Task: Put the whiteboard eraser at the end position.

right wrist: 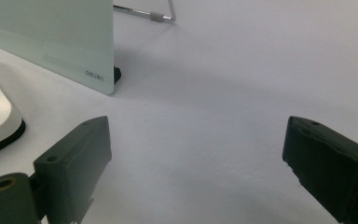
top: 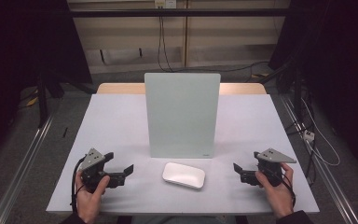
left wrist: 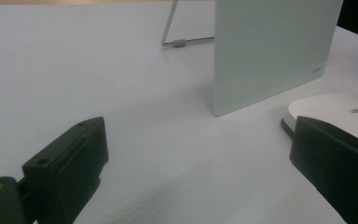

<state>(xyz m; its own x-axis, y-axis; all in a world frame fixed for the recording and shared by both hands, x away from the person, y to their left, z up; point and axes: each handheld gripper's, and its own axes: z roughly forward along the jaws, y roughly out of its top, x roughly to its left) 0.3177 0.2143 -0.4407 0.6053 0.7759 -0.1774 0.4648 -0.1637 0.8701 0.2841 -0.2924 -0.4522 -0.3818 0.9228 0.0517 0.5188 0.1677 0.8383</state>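
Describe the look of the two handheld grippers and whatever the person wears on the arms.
The left gripper and the right gripper are black with blocky jaws, each topped by a grey three-cornered plate and trailing a black cable. Dark sleeves show at both wrists.

High view: pale lilac-white desk (top: 116,126) evenly lit from above, surroundings falling to near-black at both sides. Soft, faint shadows under the rounded white plastic pad (top: 184,175) and at the base of the upright frosted pale-green glass board (top: 182,114). No hard glare. Gripper views: dim, greyish cast, desk grainy; the near black jaws slightly soft; diffuse shadow beside the board's foot.
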